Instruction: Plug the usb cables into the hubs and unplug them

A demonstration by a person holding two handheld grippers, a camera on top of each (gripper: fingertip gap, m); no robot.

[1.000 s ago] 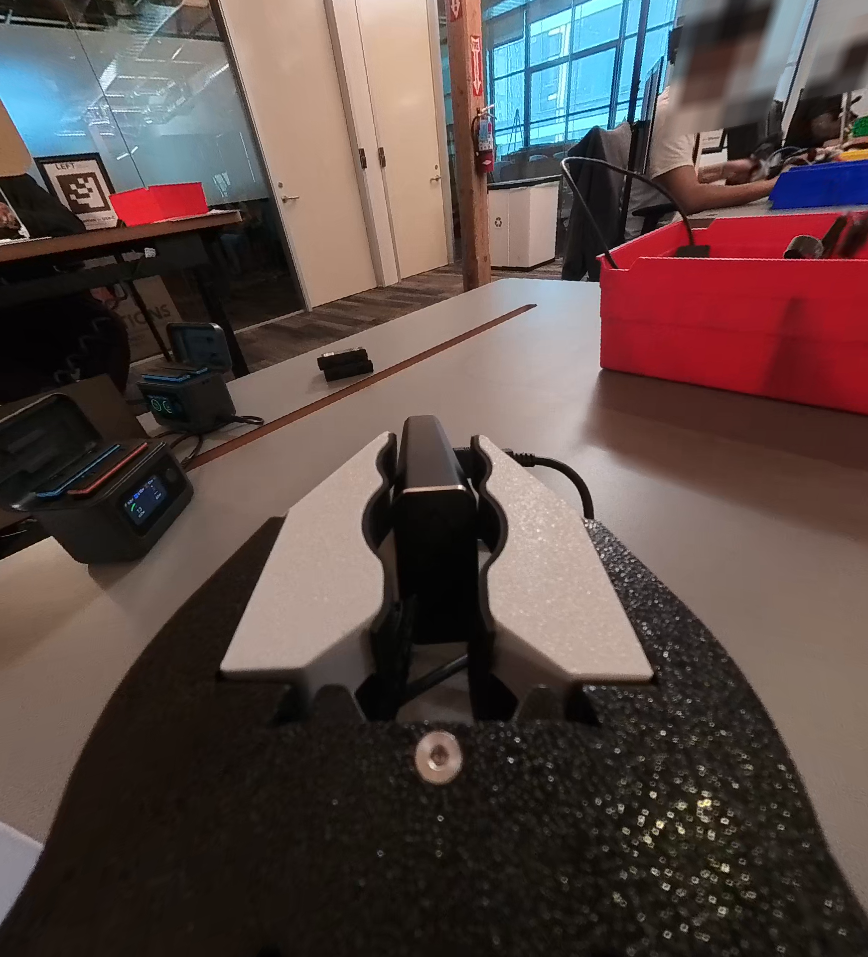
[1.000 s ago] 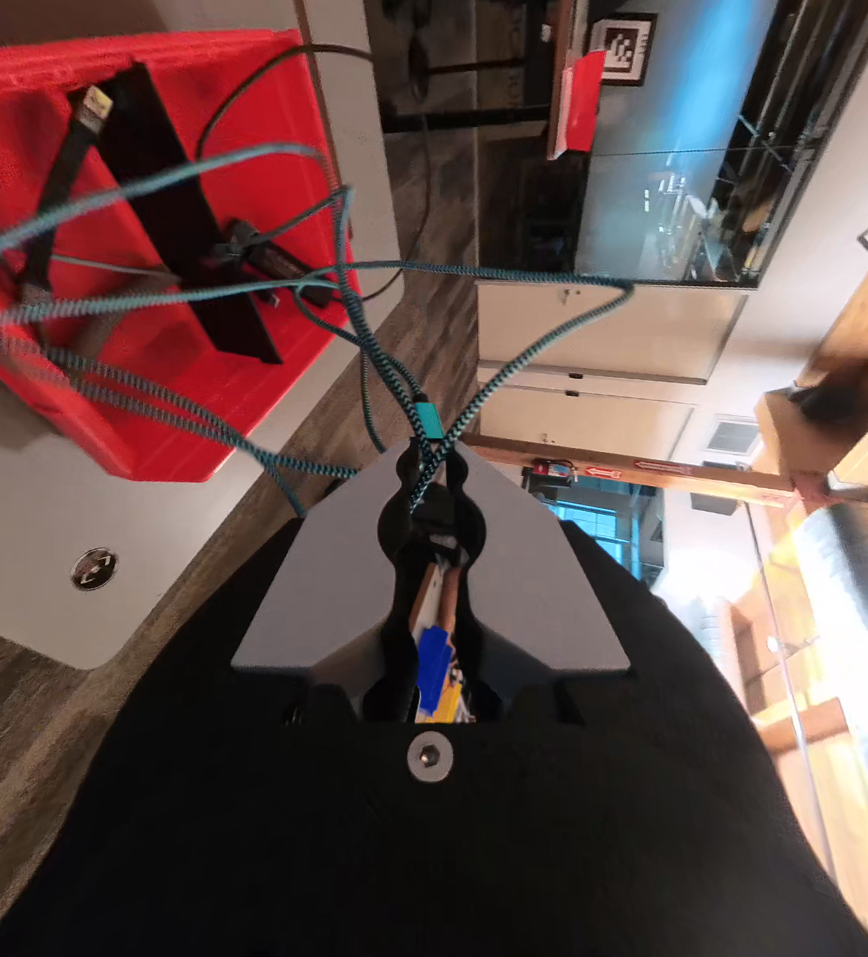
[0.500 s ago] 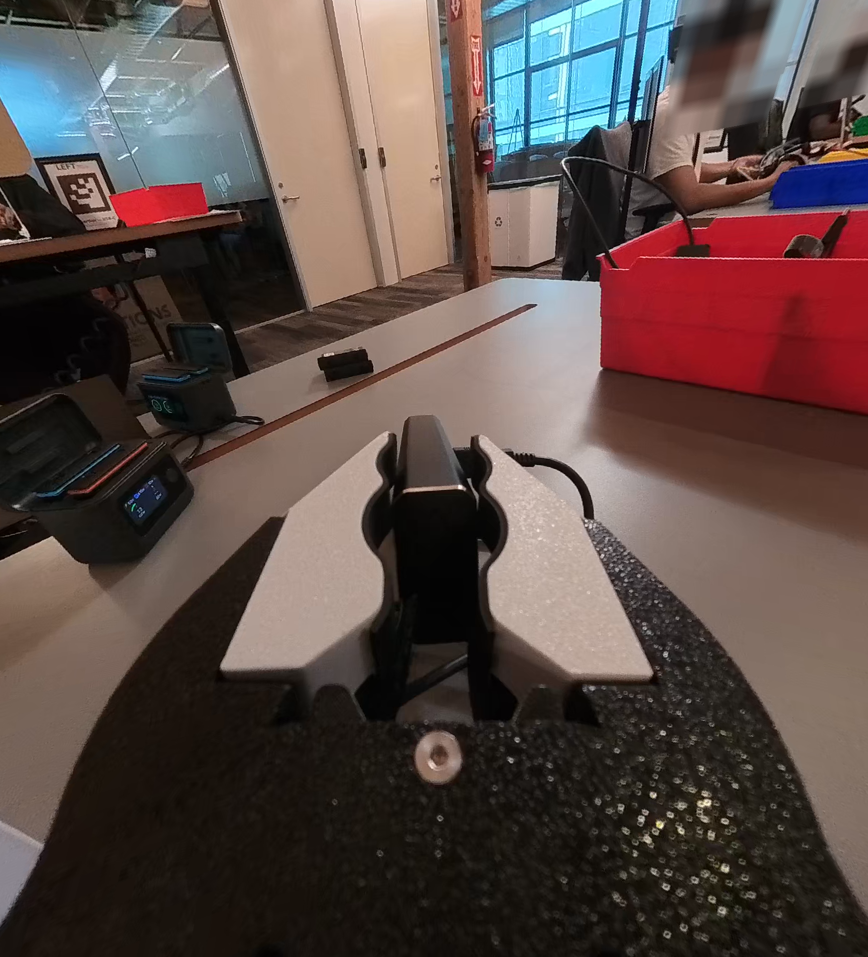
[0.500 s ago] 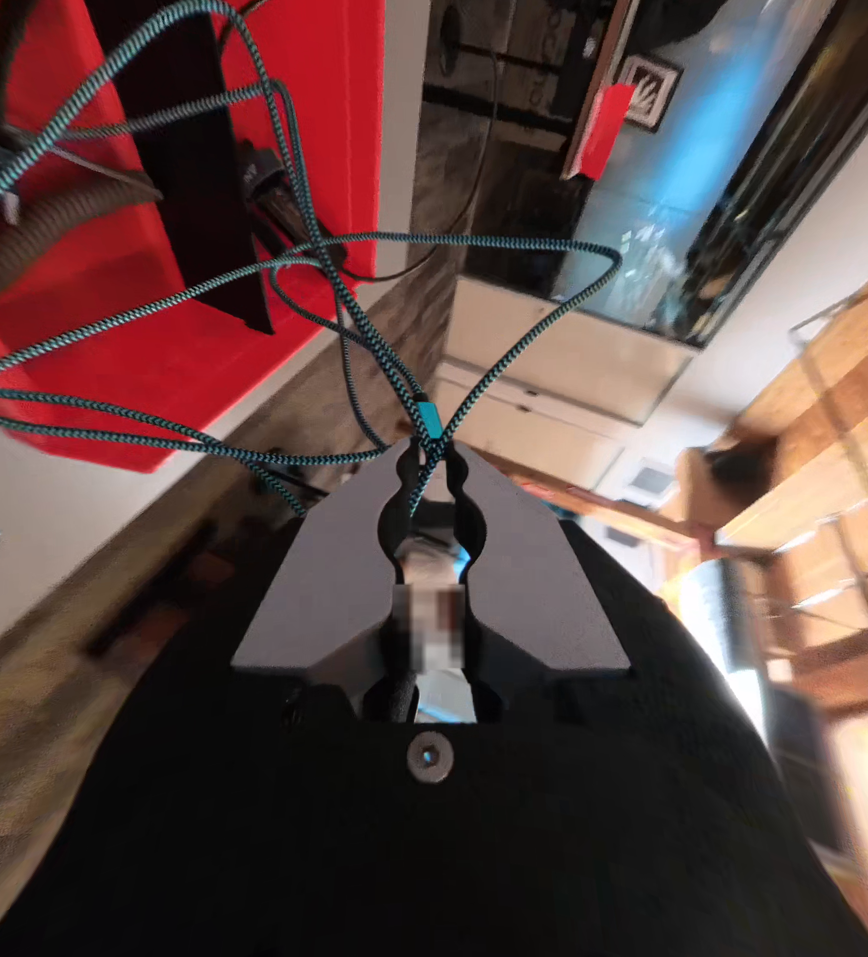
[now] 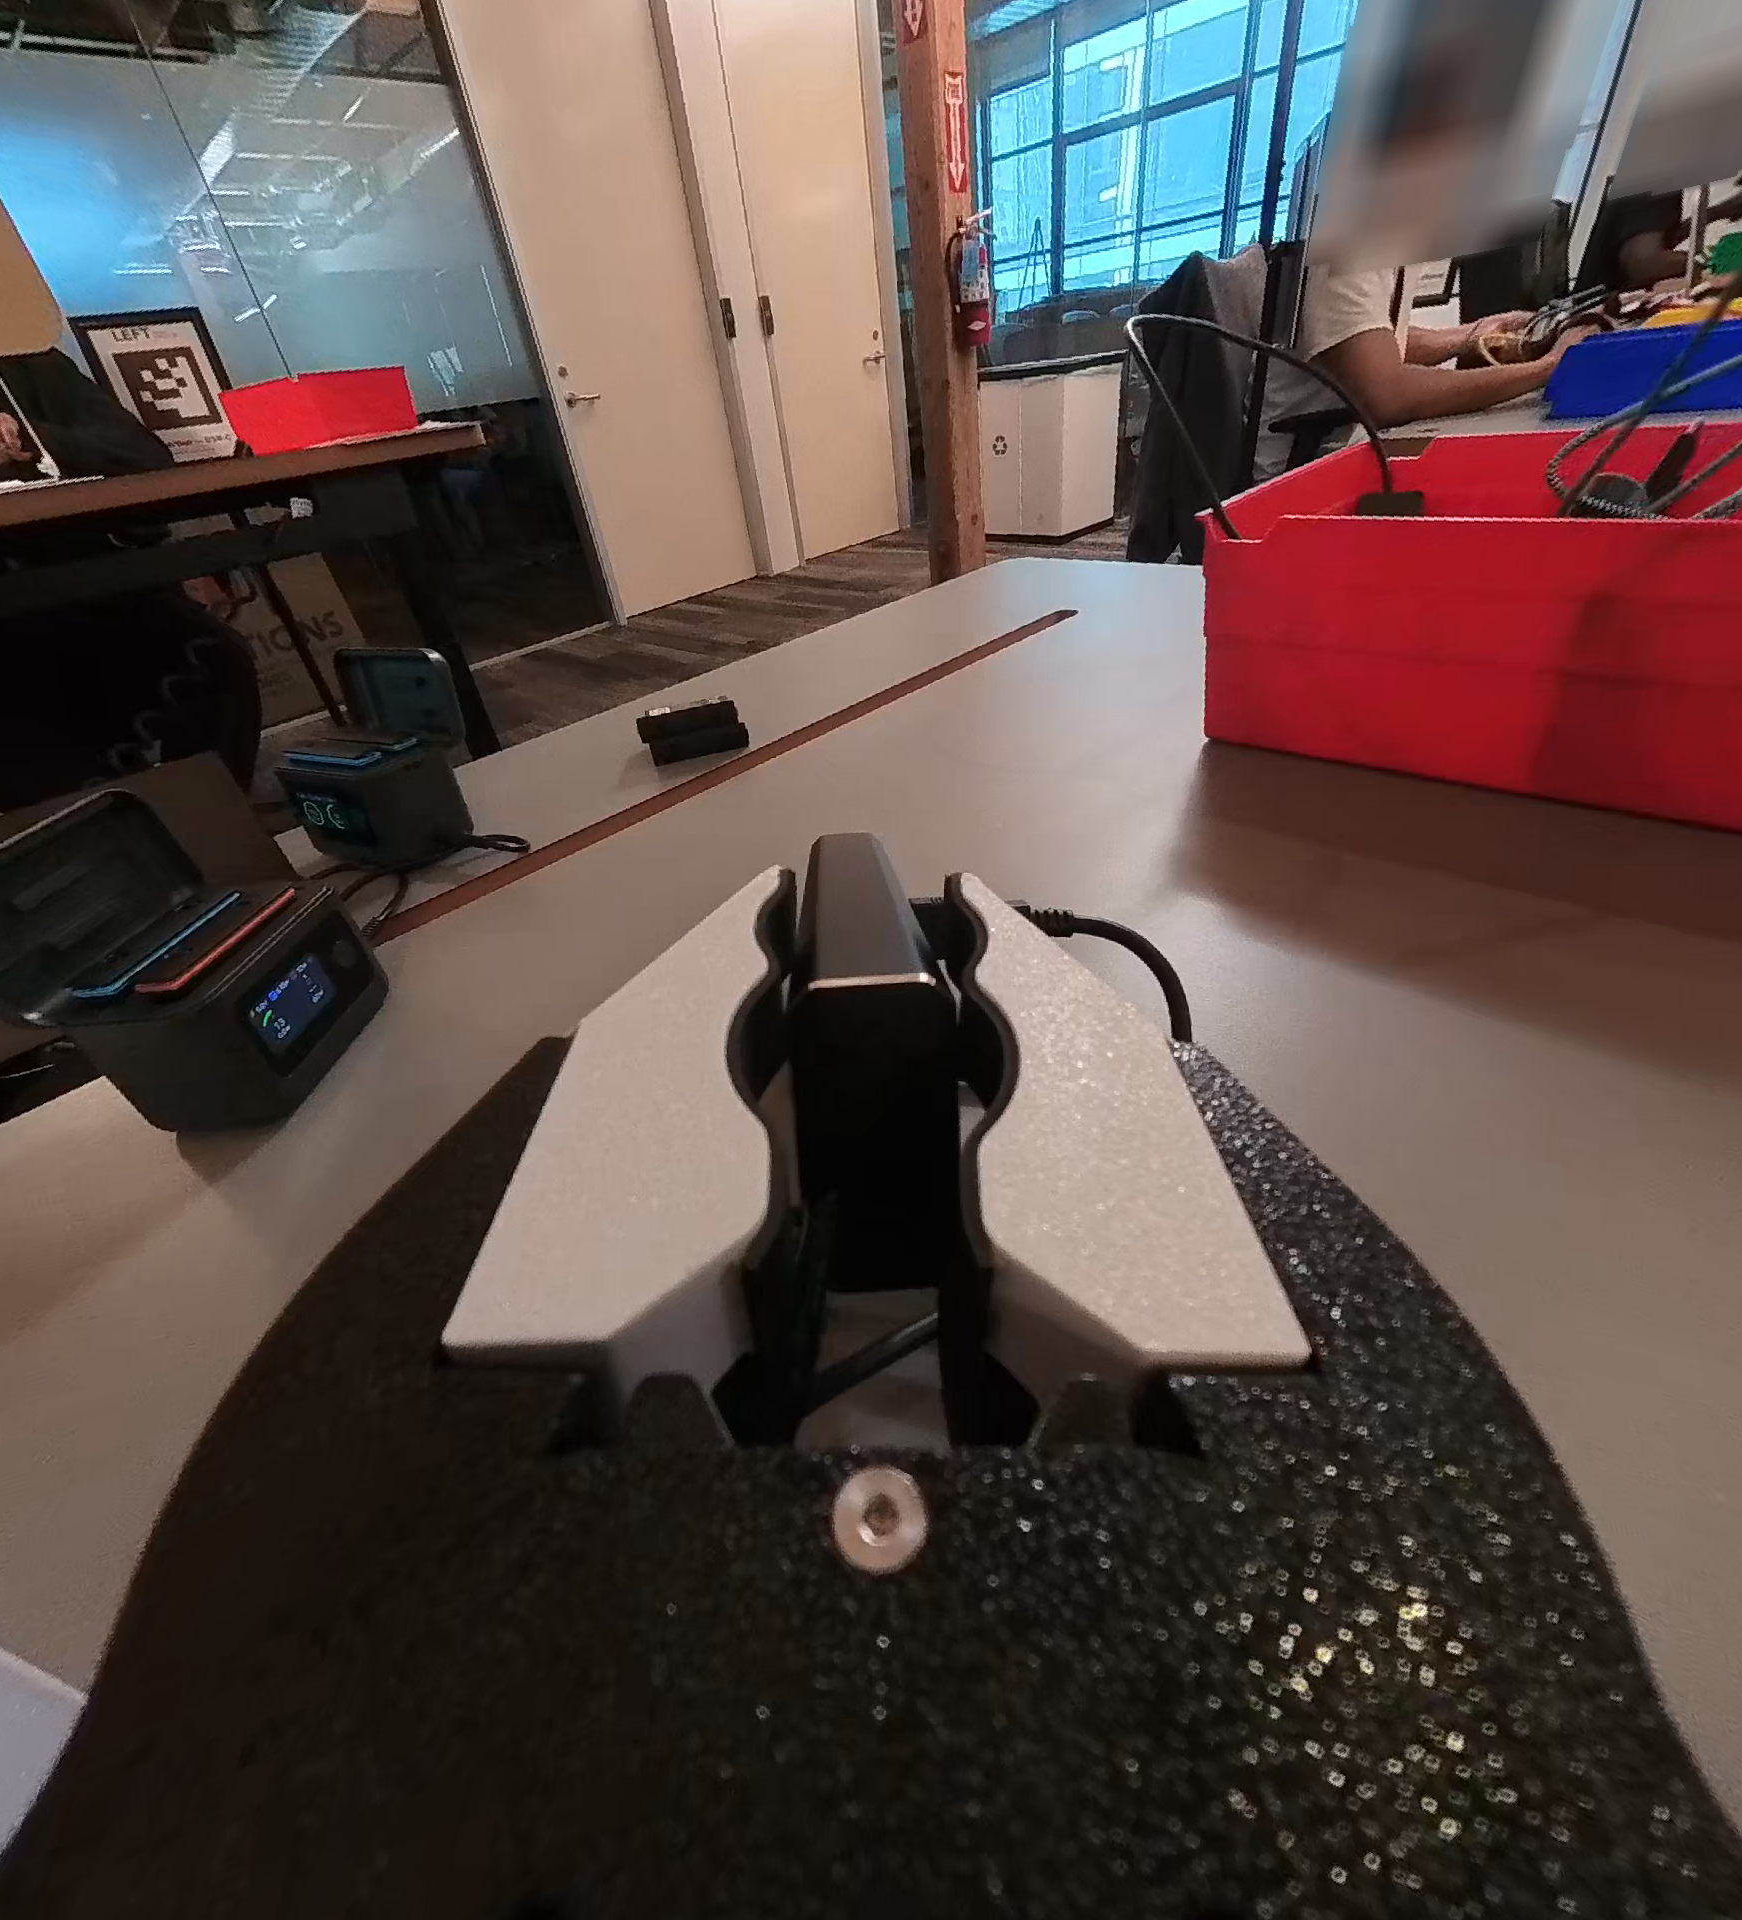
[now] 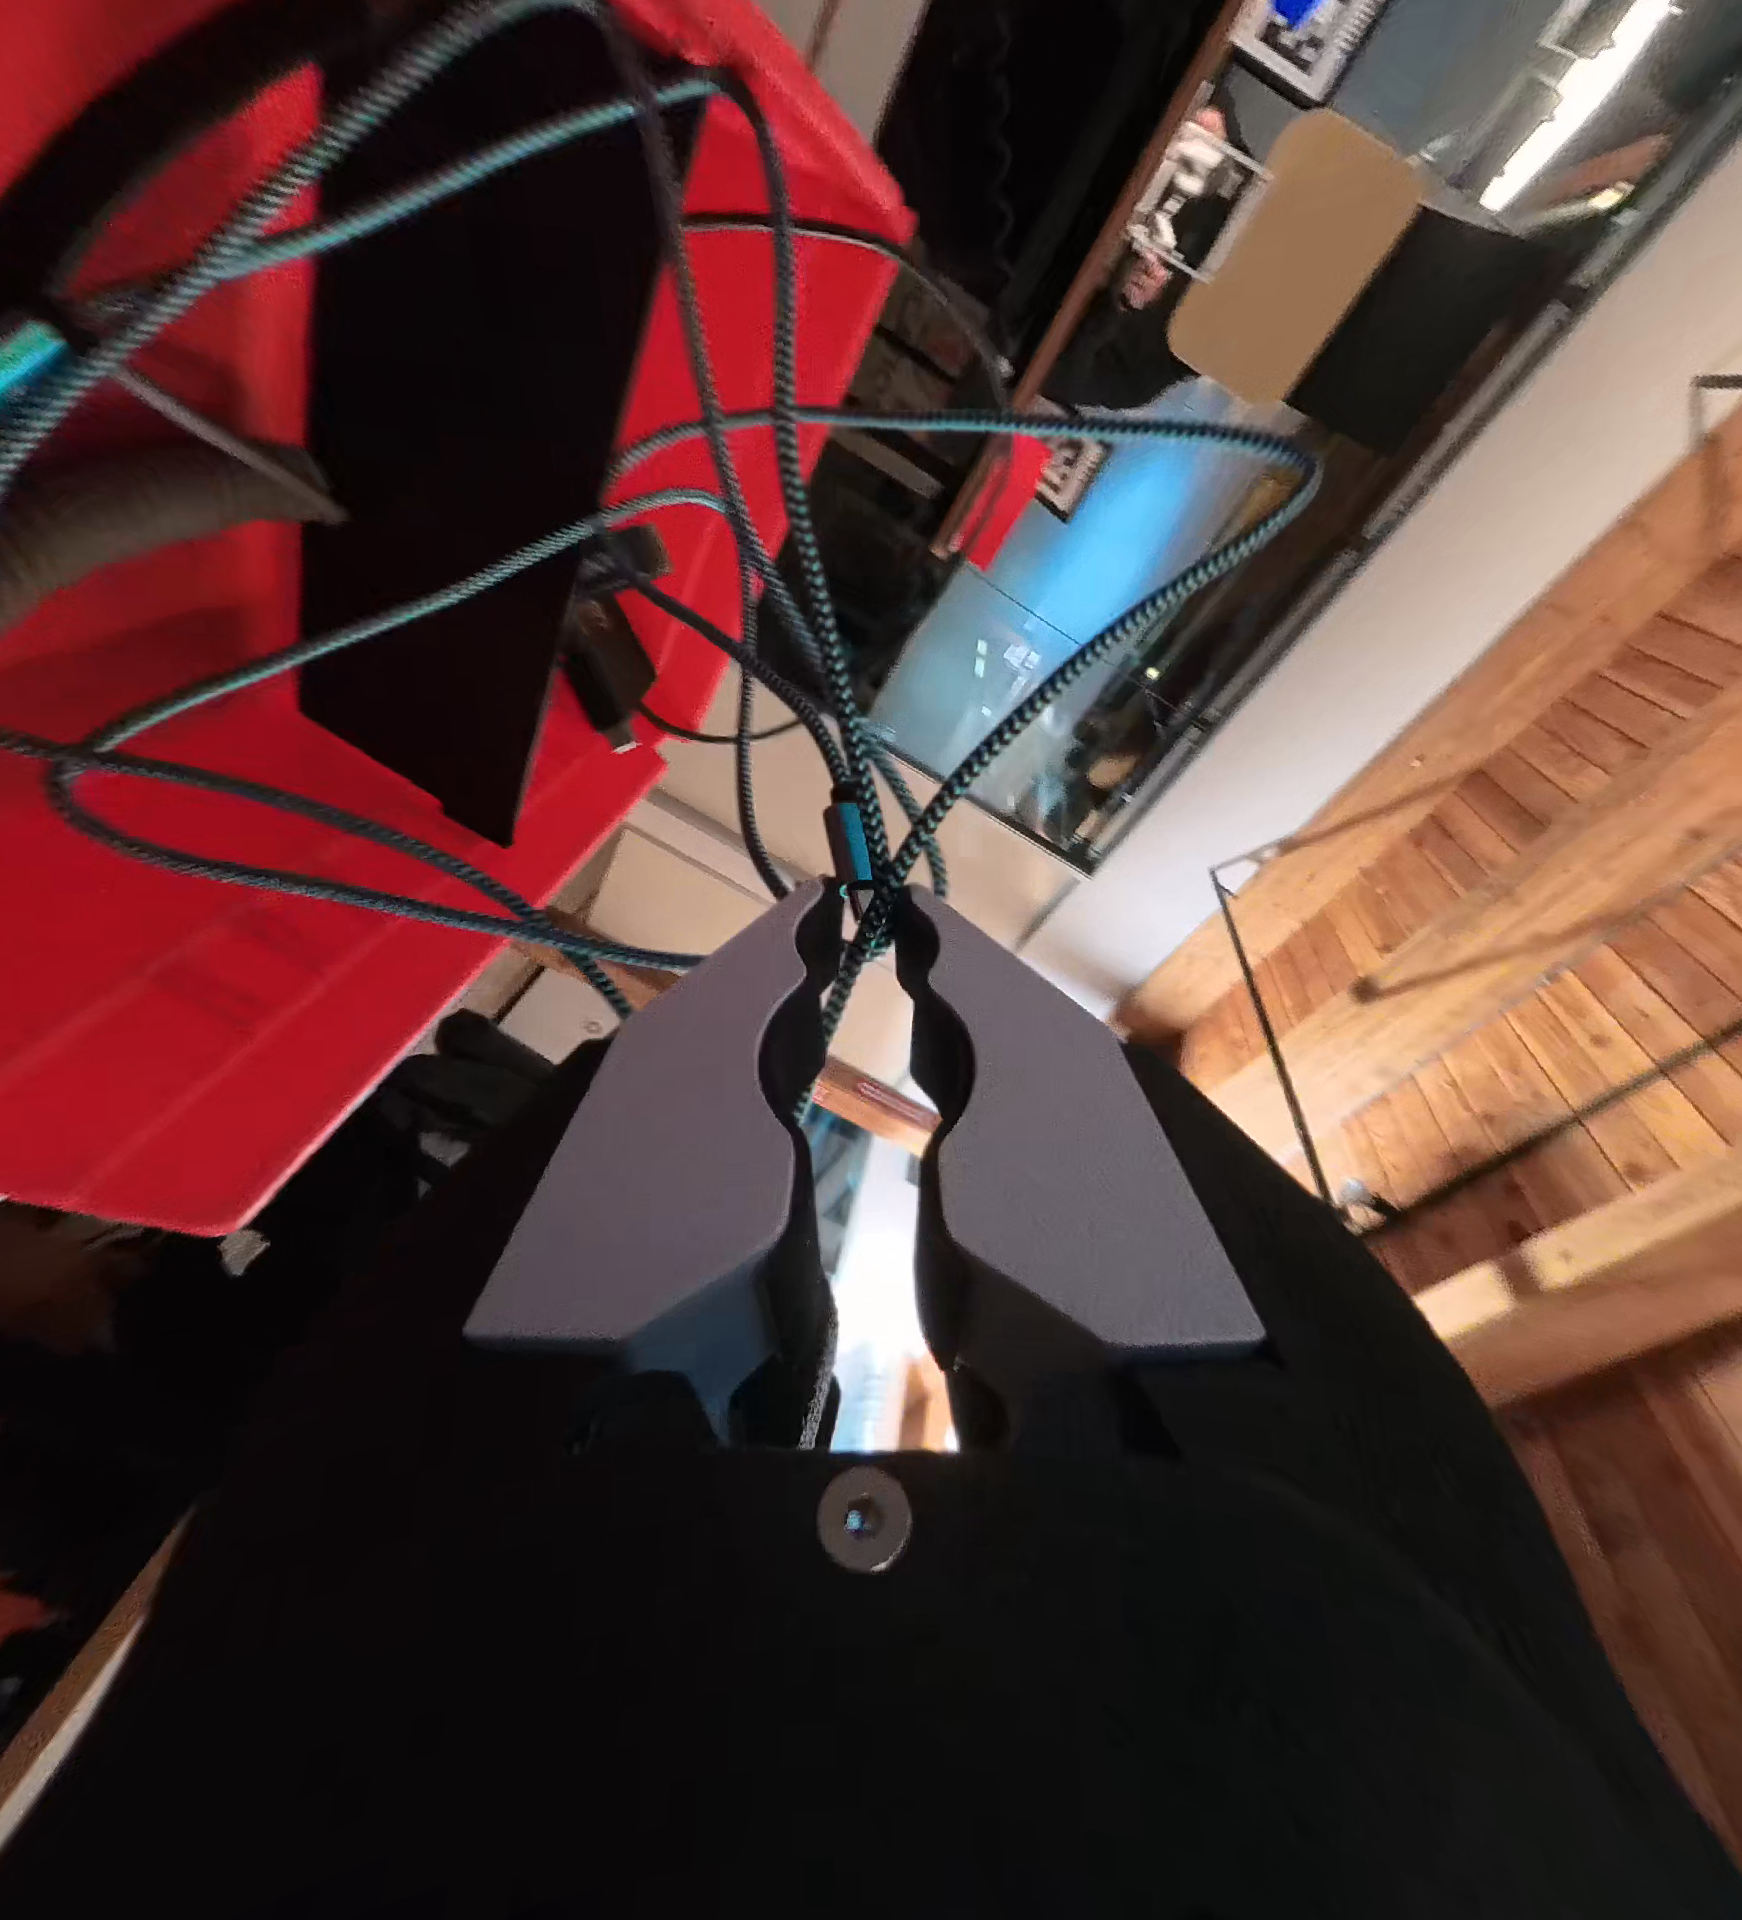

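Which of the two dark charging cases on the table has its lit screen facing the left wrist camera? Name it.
The nearer charging case, at the table's left edge with its lid flipped open, shows a lit screen. The farther charging case behind it shows only a small teal front panel.

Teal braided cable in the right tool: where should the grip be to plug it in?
On the teal plug shell, pinched across its flat sides, approached from behind along its axis. Right tool pinches crossed cable strands just behind it, leaving the plug loose.

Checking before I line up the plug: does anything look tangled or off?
Yes. The right claw pinches the teal braided cable at crossed strands, and its loops hang snarled over the red bin, so the plug may not come free. The left claw holds the black hub straight.
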